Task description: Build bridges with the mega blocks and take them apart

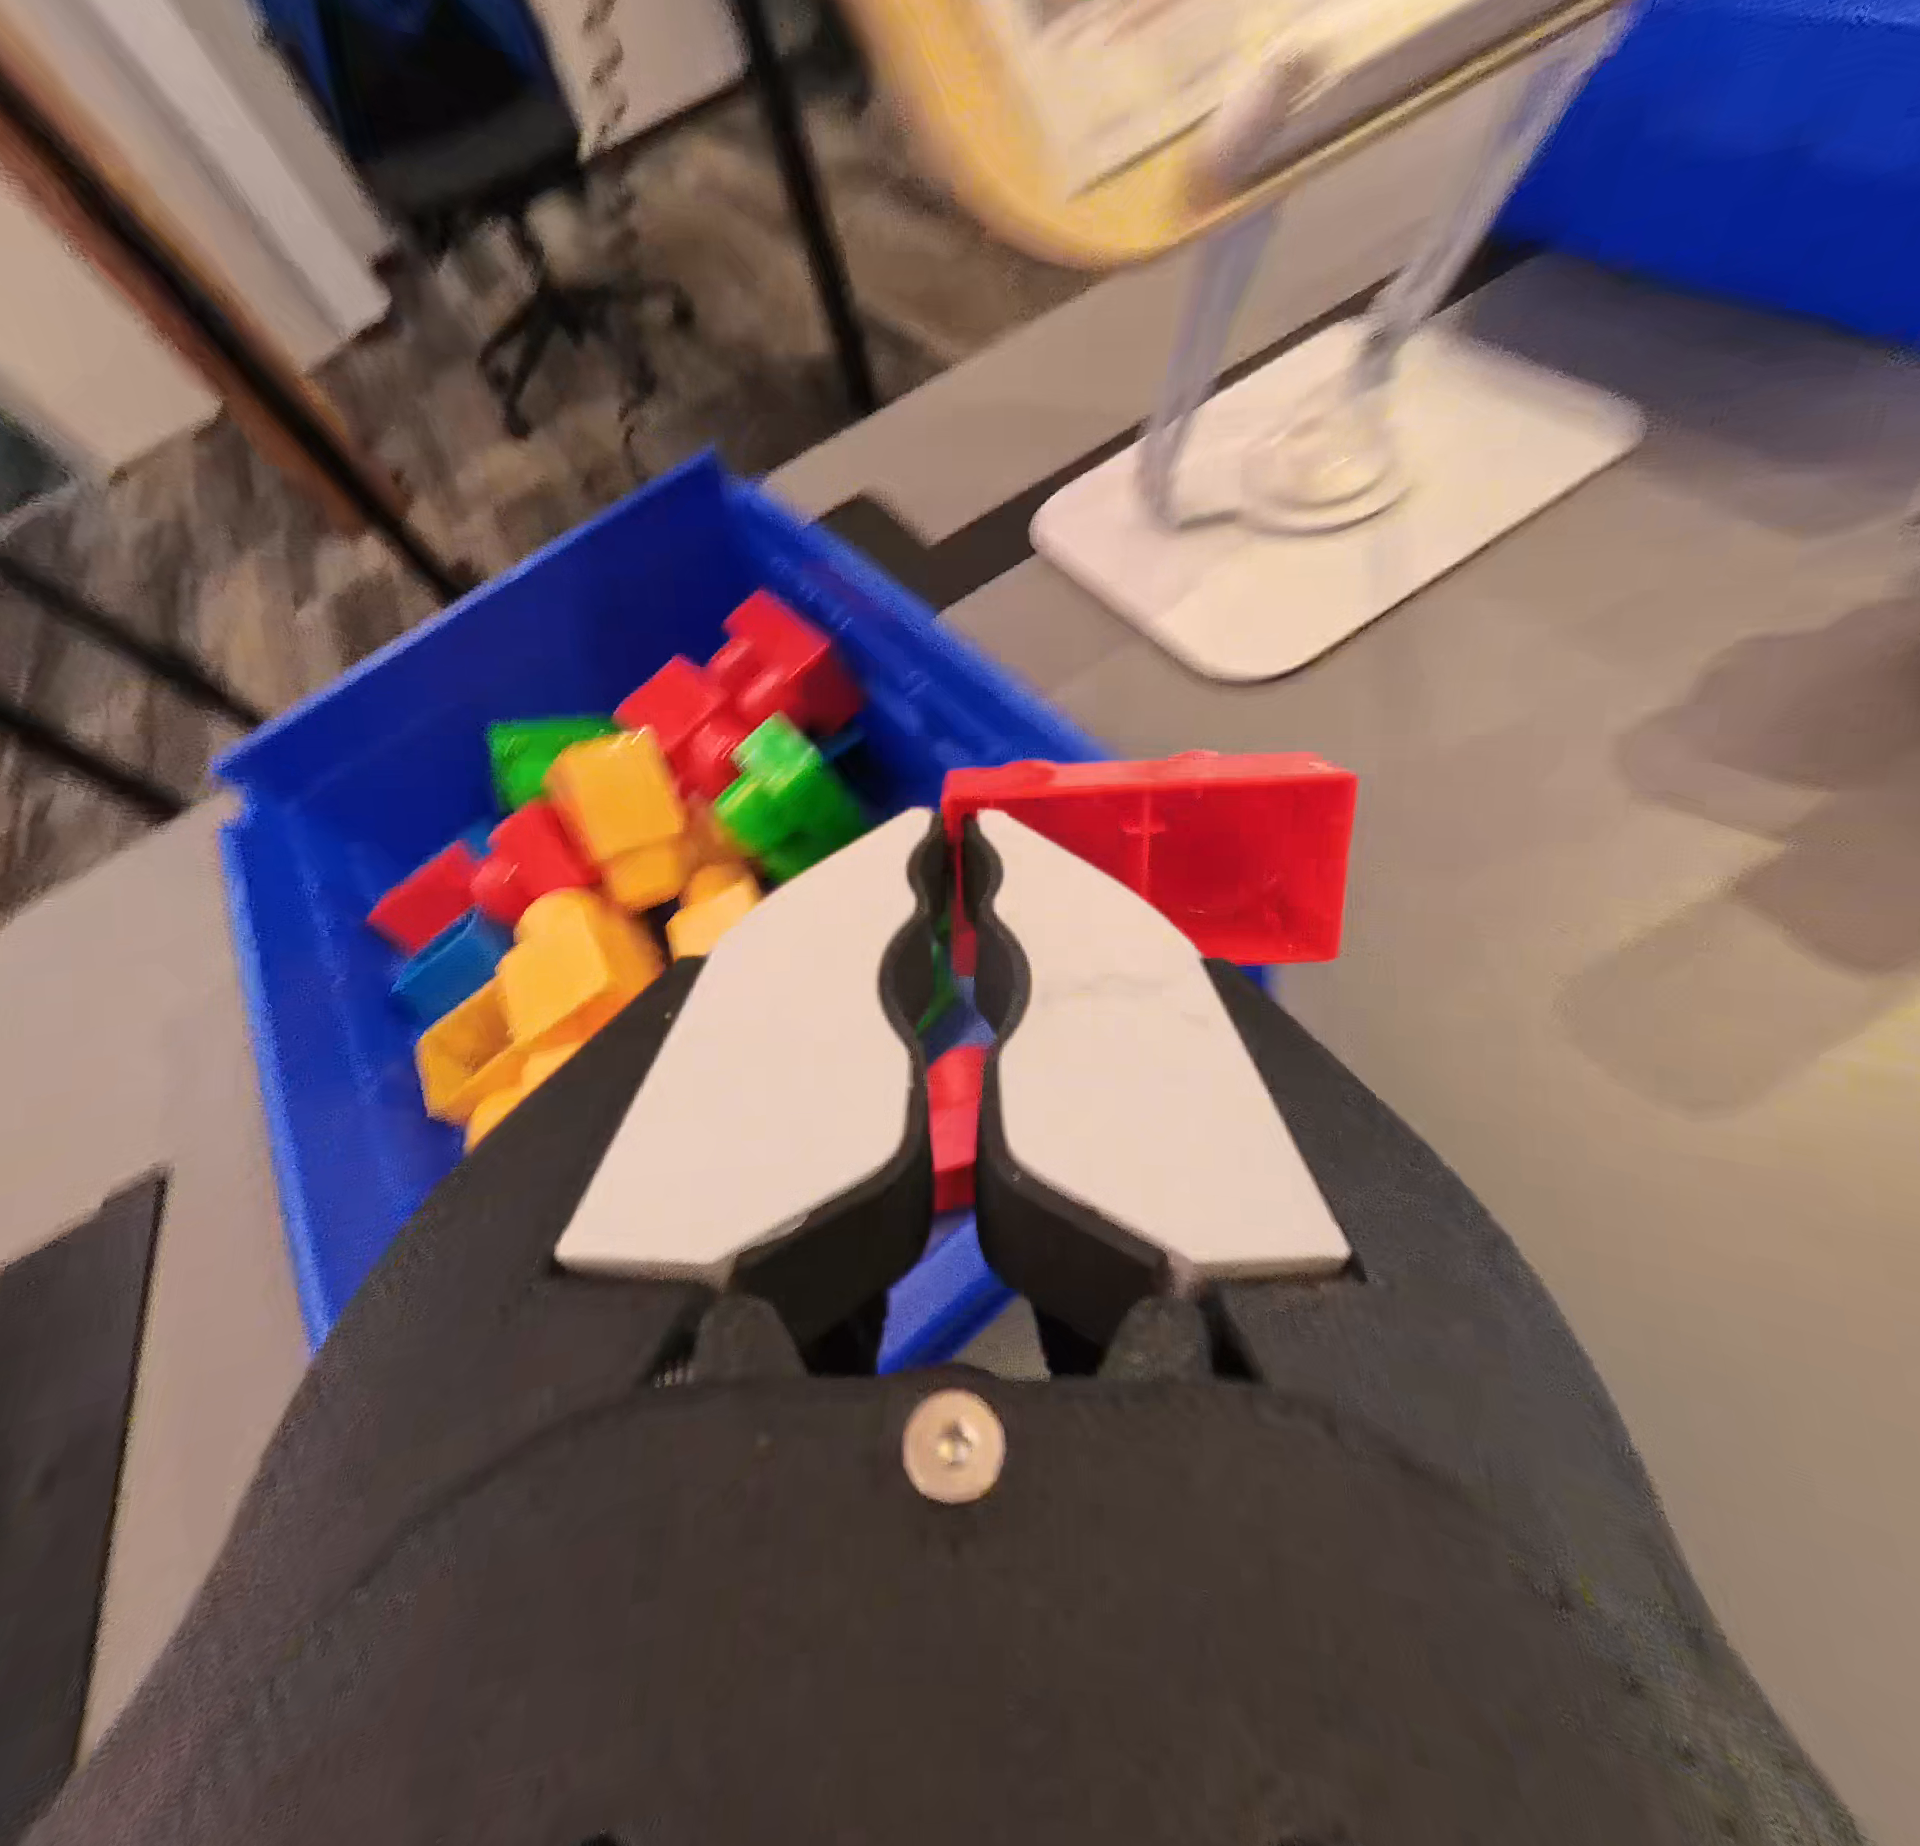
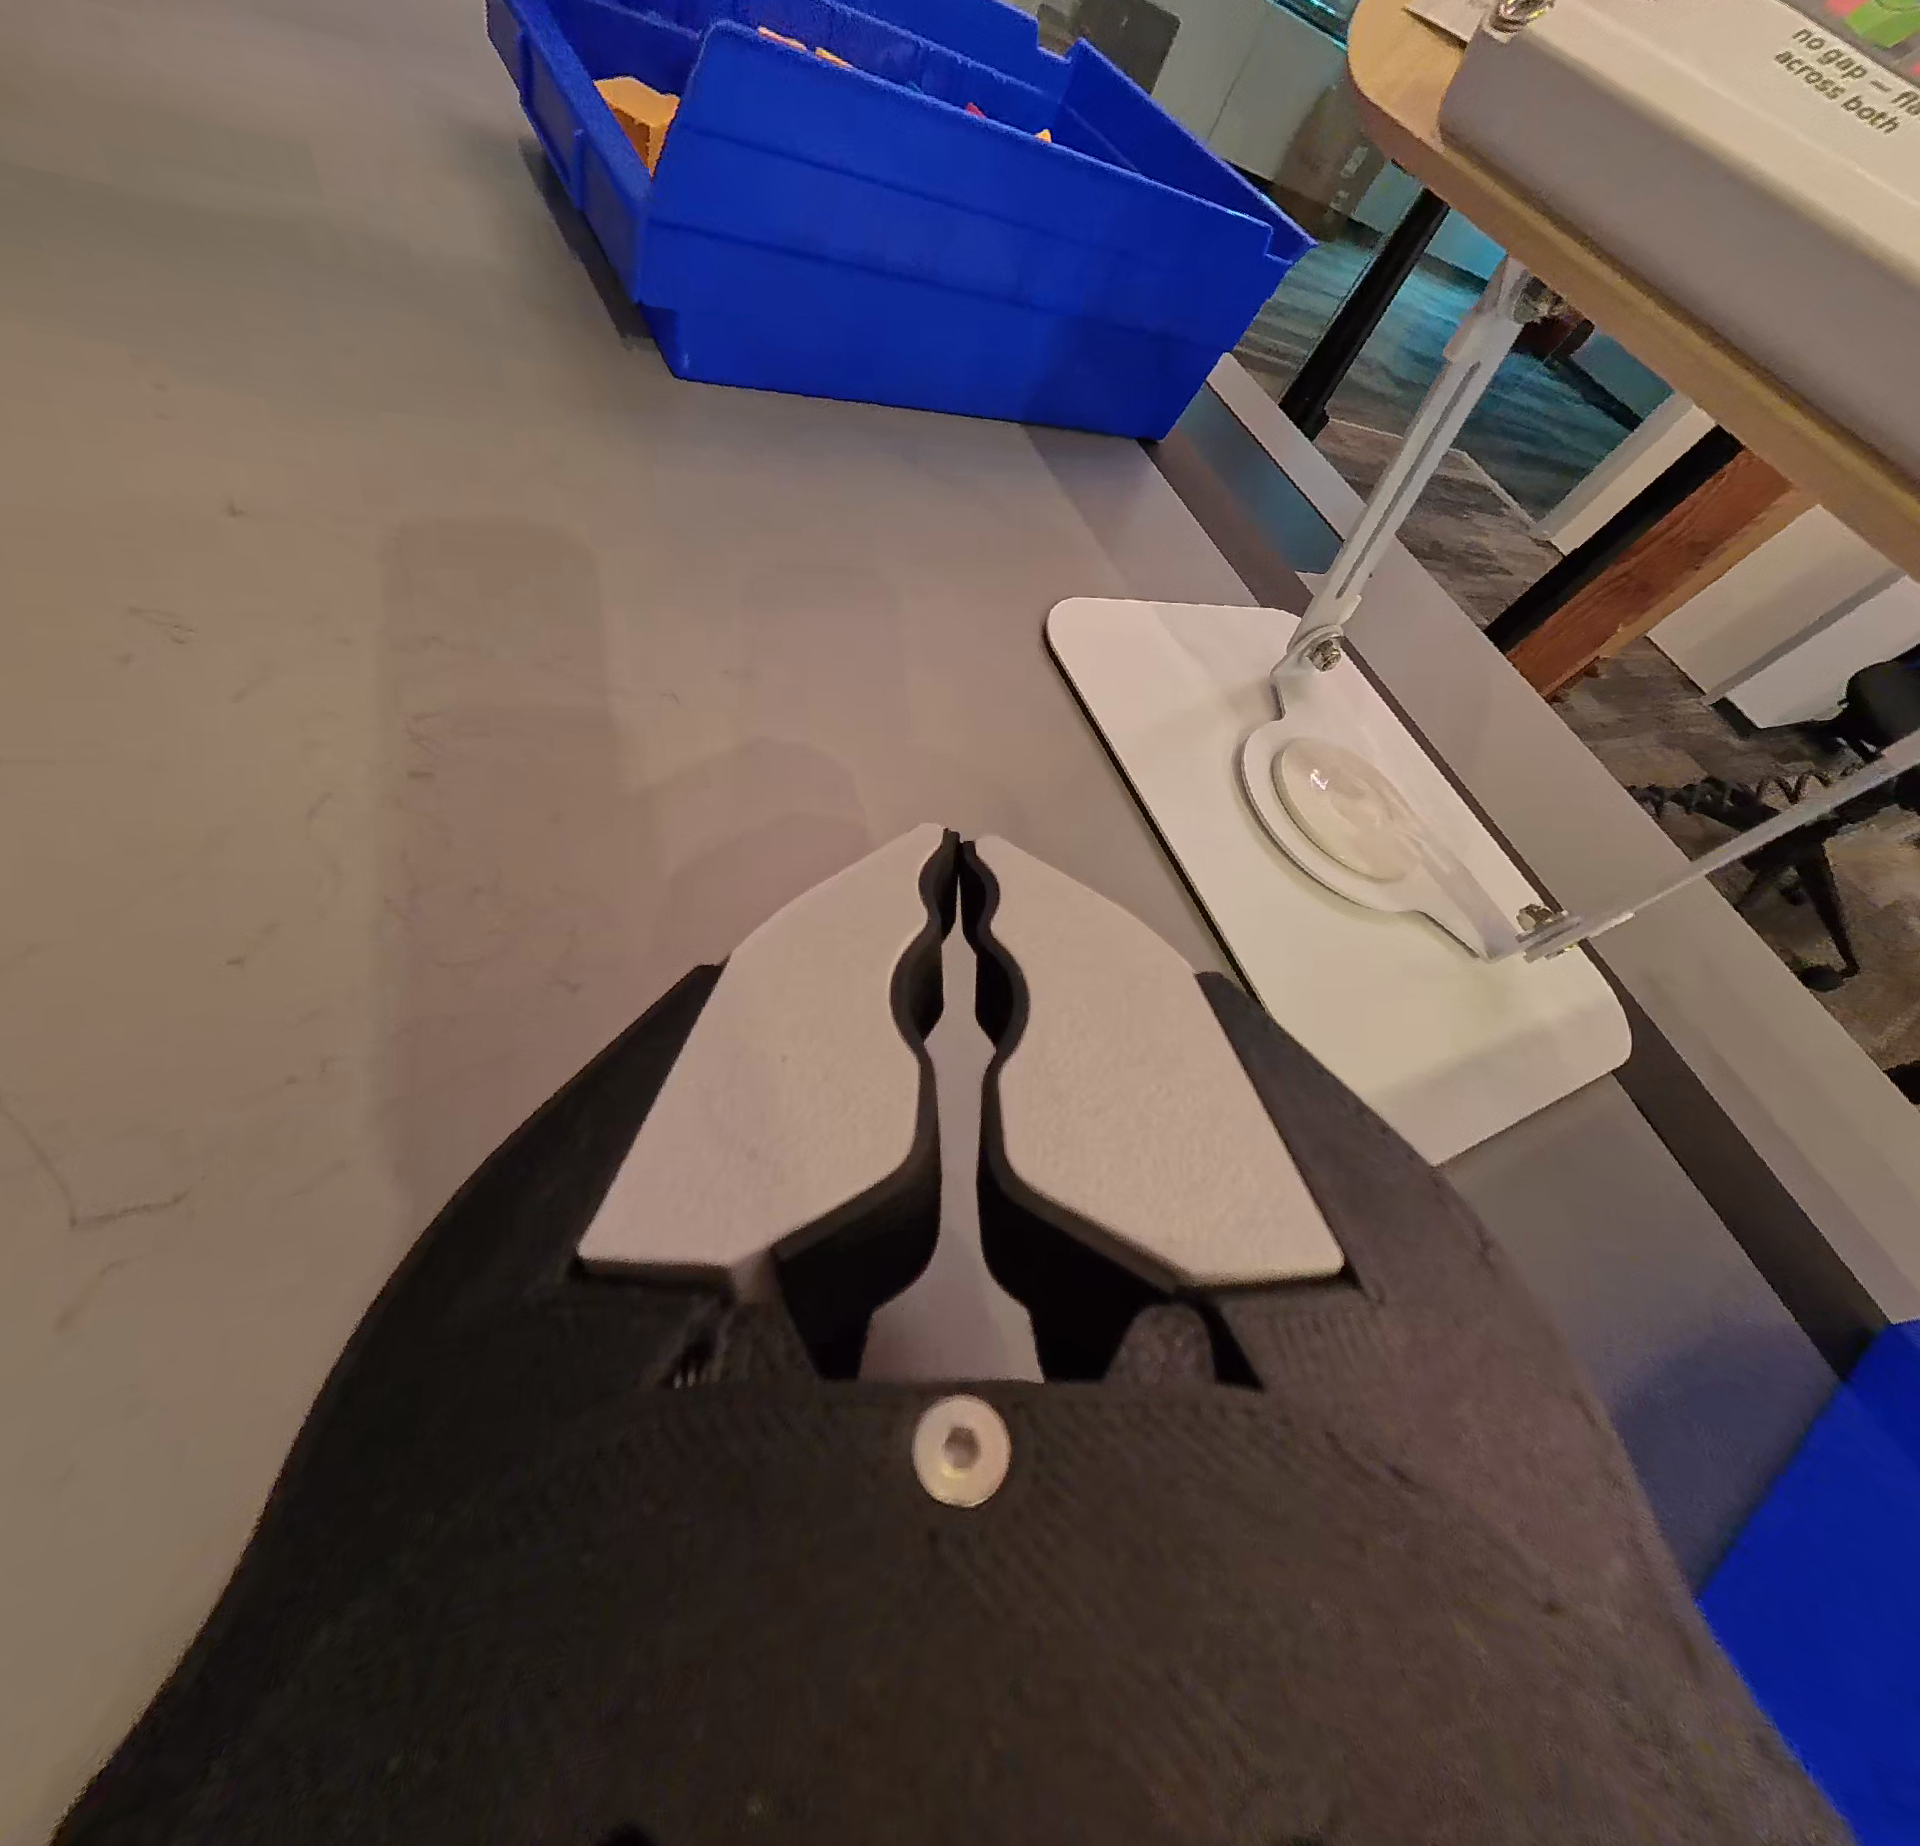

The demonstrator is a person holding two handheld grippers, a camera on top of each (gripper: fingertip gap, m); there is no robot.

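Left gripper (image 1: 954,830) jaws pinch one thin wall of a red mega block (image 1: 1195,861) – its long axis juts rightward, above the blue bin (image 1: 343,788); right gripper (image 2: 958,846) jaws closed, empty, over bare bench (image 2: 416,601).

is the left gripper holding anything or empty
Holding: the left gripper is shut on the thin wall of a red block, carried above the blue bin of blocks.

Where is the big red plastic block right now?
In the left wrist view, the red plastic block is pinched by its thin wall in the left gripper, sticking out rightward beside the blue bin.
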